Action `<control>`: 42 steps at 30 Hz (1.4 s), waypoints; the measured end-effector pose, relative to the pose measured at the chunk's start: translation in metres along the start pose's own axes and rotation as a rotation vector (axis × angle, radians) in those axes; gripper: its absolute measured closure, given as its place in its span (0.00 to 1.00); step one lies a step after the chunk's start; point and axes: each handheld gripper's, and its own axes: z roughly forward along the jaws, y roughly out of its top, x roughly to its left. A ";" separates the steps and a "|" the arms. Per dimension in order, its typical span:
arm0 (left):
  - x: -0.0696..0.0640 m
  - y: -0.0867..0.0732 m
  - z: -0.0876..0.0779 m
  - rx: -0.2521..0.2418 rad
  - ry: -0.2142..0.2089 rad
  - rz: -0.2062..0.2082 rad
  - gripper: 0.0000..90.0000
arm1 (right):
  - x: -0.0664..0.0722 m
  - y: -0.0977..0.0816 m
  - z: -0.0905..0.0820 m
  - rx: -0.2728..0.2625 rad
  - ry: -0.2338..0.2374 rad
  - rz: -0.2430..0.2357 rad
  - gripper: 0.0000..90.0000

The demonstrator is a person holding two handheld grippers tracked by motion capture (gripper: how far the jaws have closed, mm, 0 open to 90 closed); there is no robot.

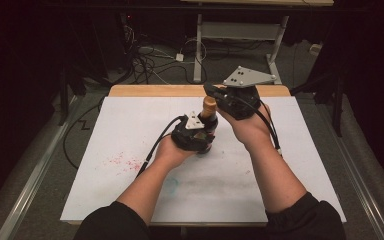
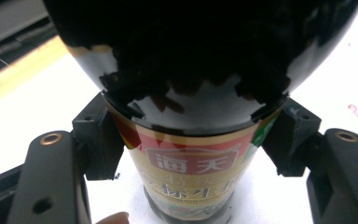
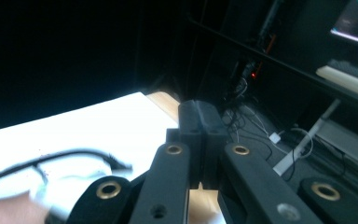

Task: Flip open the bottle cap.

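A dark glass bottle point(image 1: 208, 116) with a tan cap point(image 1: 209, 104) stands upright on the white table sheet point(image 1: 130, 130). My left gripper point(image 1: 203, 136) is shut on its body; in the left gripper view both pads point(image 2: 100, 140) press the bottle point(image 2: 191, 107) just above its red and gold label point(image 2: 189, 163). My right gripper point(image 1: 211, 91) hovers just above and behind the cap, with its grey plate point(image 1: 248, 76) on top. In the right gripper view its jaws point(image 3: 200, 123) are shut flat together with nothing between them.
Red specks point(image 1: 122, 161) and a faint green smear point(image 1: 171, 185) mark the sheet at front left. A wooden table edge point(image 1: 155, 90) runs along the back. Beyond it, cables point(image 1: 145, 62) lie on the floor by a desk frame point(image 1: 240, 30). Dark surroundings flank both sides.
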 end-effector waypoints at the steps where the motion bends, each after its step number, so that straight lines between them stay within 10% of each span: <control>1: 0.007 0.002 -0.004 0.036 -0.028 0.019 0.33 | -0.003 -0.004 -0.002 0.001 0.006 0.021 1.00; 14: 0.008 -0.002 -0.006 0.021 -0.049 0.041 0.33 | -0.016 -0.035 0.000 0.099 0.000 0.052 1.00; 42: 0.008 -0.002 -0.007 0.014 -0.050 0.036 0.32 | -0.010 -0.034 0.013 0.209 0.037 -0.003 1.00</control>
